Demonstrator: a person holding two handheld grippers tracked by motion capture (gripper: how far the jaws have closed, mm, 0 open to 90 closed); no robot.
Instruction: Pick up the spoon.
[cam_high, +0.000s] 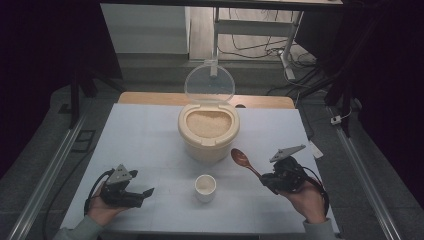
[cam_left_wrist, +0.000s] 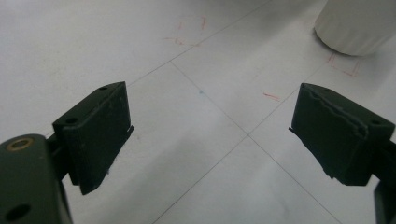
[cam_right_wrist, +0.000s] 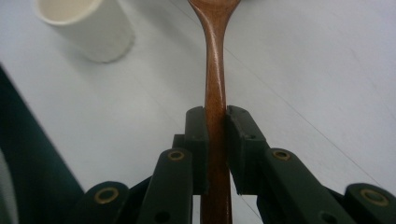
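- My right gripper (cam_right_wrist: 215, 122) has its jaws clamped tight on the handle of the brown wooden spoon (cam_right_wrist: 215, 70), bowl pointing away from me toward the tub.
- From the high view, that spoon (cam_high: 243, 161) sits just right of the cream plastic rice tub (cam_high: 208, 131), whose clear round lid (cam_high: 209, 84) stands open.
- The small white cup (cam_high: 205, 187) stands in front of the tub; it may hold some rice, hard to tell.
- My left gripper (cam_left_wrist: 210, 135) hangs low over the white bench (cam_left_wrist: 93, 46), jaws spread wide, gripping nothing.
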